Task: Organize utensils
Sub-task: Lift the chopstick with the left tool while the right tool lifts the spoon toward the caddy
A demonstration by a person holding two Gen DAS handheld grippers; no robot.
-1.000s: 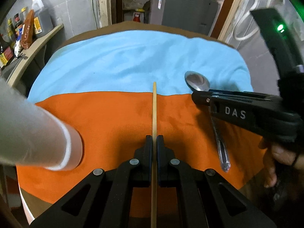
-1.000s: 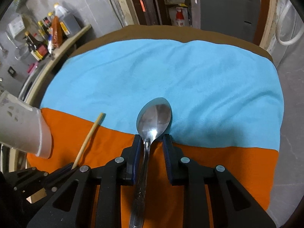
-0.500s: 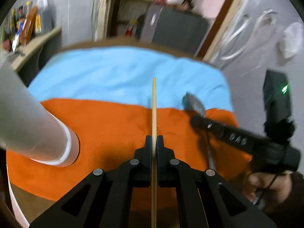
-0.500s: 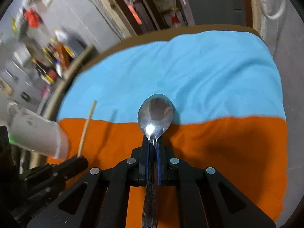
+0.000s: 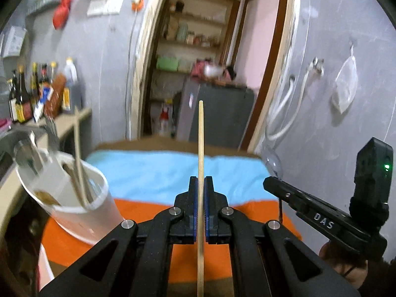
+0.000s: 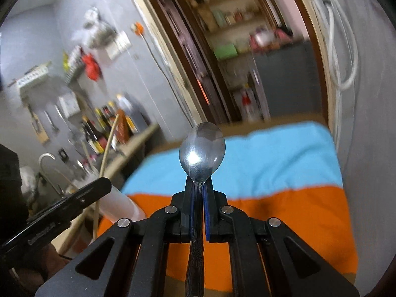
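"DAS" in white letters on side of right gripper (image 5: 321, 219), seen from left wrist view. Bottle labels and wall papers too blurred to read.

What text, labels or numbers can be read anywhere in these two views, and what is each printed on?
"DAS": white letters on the side of the right gripper, seen from the left wrist view.
Bottle labels on the shelf: too blurred to read.
Sticker on the grey cabinet: too small to read.
Nothing else legible.
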